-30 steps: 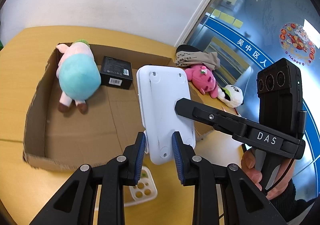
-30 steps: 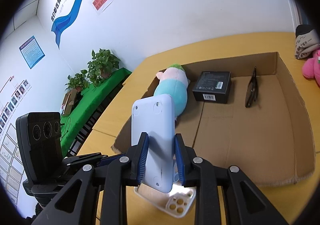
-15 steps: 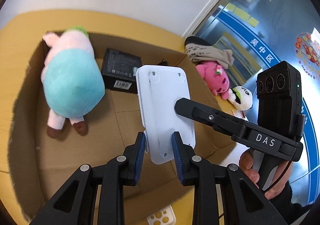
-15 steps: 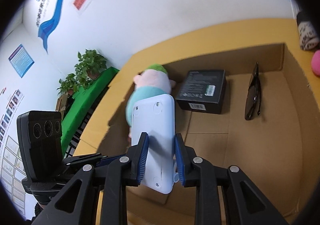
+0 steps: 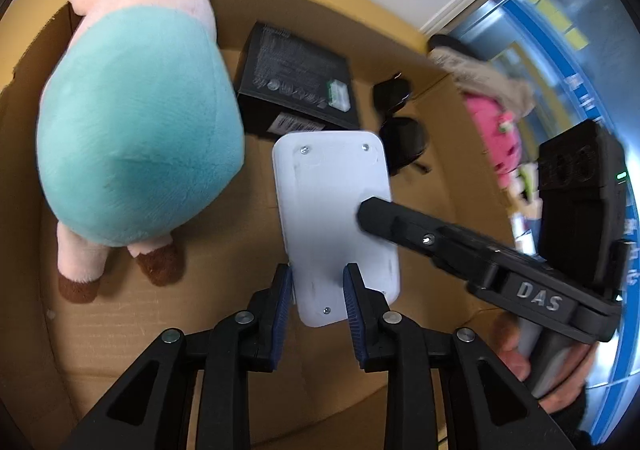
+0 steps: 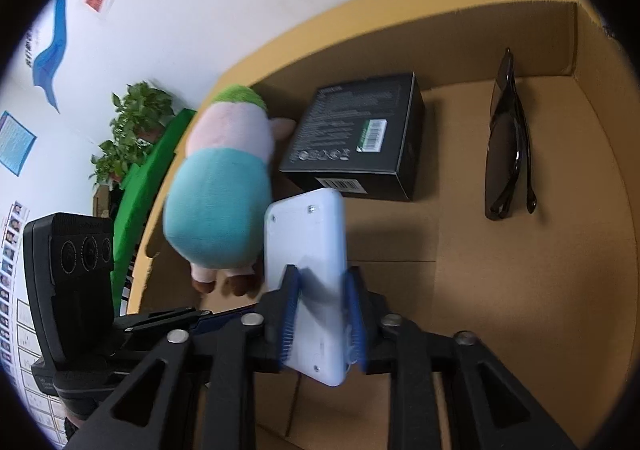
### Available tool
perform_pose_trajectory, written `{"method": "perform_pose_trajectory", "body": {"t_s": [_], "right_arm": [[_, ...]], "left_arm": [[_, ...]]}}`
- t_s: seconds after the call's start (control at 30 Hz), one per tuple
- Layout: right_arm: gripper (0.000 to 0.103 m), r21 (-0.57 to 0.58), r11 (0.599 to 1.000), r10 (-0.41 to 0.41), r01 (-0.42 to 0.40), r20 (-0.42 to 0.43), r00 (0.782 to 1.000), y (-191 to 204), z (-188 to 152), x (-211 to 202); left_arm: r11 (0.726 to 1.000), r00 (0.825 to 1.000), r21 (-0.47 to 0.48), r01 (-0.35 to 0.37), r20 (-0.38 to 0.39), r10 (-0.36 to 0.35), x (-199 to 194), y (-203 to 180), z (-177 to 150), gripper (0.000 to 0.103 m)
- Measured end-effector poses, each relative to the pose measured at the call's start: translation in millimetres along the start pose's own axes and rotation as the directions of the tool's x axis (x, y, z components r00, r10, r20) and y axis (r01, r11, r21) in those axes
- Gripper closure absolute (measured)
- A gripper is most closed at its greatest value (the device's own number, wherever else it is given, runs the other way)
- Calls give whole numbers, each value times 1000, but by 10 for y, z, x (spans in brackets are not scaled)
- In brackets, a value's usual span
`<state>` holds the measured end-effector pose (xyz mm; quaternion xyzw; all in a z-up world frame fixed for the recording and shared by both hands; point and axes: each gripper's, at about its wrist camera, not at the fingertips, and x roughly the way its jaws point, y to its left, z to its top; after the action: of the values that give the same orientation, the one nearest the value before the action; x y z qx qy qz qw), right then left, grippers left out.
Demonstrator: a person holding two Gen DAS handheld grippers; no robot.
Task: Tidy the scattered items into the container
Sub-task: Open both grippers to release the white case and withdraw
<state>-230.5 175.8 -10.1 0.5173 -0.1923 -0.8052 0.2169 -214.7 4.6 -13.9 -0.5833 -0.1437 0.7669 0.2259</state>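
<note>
- Left wrist view: the left gripper [image 5: 316,304] has its blue-padded jaws pressed against the two long edges of a flat white plastic slab with rounded corners [image 5: 334,218], gripping its near end.
- The slab's visible face is plain, with small screws near its corners and faint scuff marks; it hangs above the floor of the open brown cardboard box [image 5: 120,330].
- The right gripper's black finger [image 5: 404,224] reaches in from the right and overlaps the slab's right edge; a bare hand [image 5: 556,378] holds that tool's handle.
- Inside the box lie a plush pig with a pink head, teal body and brown feet [image 5: 136,146], a black rectangular carton with fine print and a barcode [image 5: 292,82], and dark sunglasses [image 5: 400,130].
- Beyond the box's right wall sit a pink plush toy [image 5: 500,138] and a beige cloth [image 5: 480,74], both blurred.
- Right wrist view: the right gripper [image 6: 322,320] also has its blue pads closed narrow on the same white slab [image 6: 308,262], which looks pale blue here and stands on edge over the box [image 6: 500,310].
- The plush pig [image 6: 224,190] lies left of the slab, the black carton [image 6: 360,138] just beyond it, and the folded sunglasses [image 6: 508,142] well apart to the right.
- The left gripper's black body [image 6: 68,290] shows at the lower left.
</note>
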Motion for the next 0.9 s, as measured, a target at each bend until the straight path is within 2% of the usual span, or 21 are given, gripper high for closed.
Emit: {"method": "perform_pose_trajectory", "body": {"t_s": [0.03,0.07,0.23,0.37,0.4,0.43,0.47,0.5,0.53,0.6,0.63,0.67,0.73,0.8,0.9], "right_arm": [[89,0,1000,4,-4,-24,1000,8,2,43],[89,0,1000,-14,14,-35,999,16,4,70],[86,31,997,-69,71,-51,996,-61,5,94],[78,69,993,-92,92,-7,996,-137,-41,-43],[67,72,994,-89,88,16,996,-132,-57,-112],[60,69,994,-88,85,38,995,-112,-79,-186],[46,61,995,-86,82,60,995,-81,-109,-267],[35,40,995,-94,91,83,992,-25,-160,-371],[33,6,993,-114,114,107,988,51,-228,-482],[27,-59,982,-168,179,162,972,210,-387,-676],[25,-90,973,-193,212,188,963,287,-486,-768],[25,-115,964,-212,239,211,954,357,-586,-845],[25,-154,945,-247,290,248,937,485,-805,-974],[25,-180,922,-285,342,281,917,593,-998,-1068],[25,-192,902,-312,386,327,892,692,-1201,-1212]], "left_arm": [[999,999,-11,36,-1,-36,0,-15,28,103],[999,999,-13,37,-5,-37,-2,-42,47,103],[998,999,-29,-49,-16,49,38,-20,32,103],[996,996,-51,-74,37,76,-114,77,-65,103],[995,994,-47,-89,53,92,-152,64,-86,103],[994,992,-38,-99,77,102,-220,33,-131,103],[994,989,-24,-105,103,107,-288,2,-165,99],[993,983,-6,-117,141,117,-380,-53,-216,87],[991,974,8,-134,184,131,-478,-109,-272,77],[981,935,36,-192,310,172,-754,-233,-460,25],[973,905,42,-228,377,196,-889,-292,-572,18],[963,868,48,-264,447,216,-1025,-353,-706,12],[946,813,61,-318,531,239,-1198,-450,-933,8],[937,781,70,-343,575,243,-1304,-489,-1124,5],[934,764,83,-348,602,231,-1373,-538,-1358,4]]}}
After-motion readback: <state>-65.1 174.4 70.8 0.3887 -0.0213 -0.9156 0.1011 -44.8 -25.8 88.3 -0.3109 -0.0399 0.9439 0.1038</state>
